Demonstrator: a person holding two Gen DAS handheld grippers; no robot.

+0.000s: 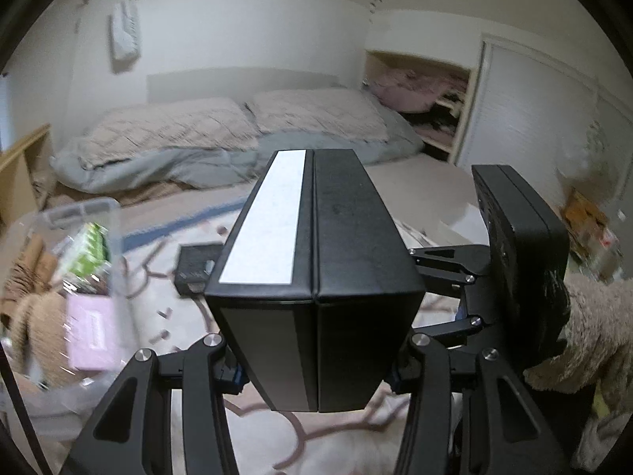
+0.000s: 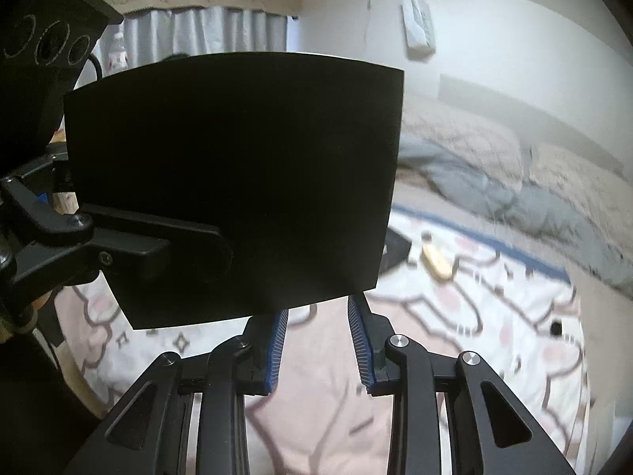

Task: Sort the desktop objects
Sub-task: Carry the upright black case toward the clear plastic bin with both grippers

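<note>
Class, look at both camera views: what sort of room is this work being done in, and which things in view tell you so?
Most likely a bedroom. A bed with two pillows and a grey duvet stands against the wall, an open closet holds piled bedding or clothes, and a curtain hangs across a window.

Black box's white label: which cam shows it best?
Left wrist: the white label runs in full along the top of the black box. Right wrist shows only a dark side of the box, no label.
</note>
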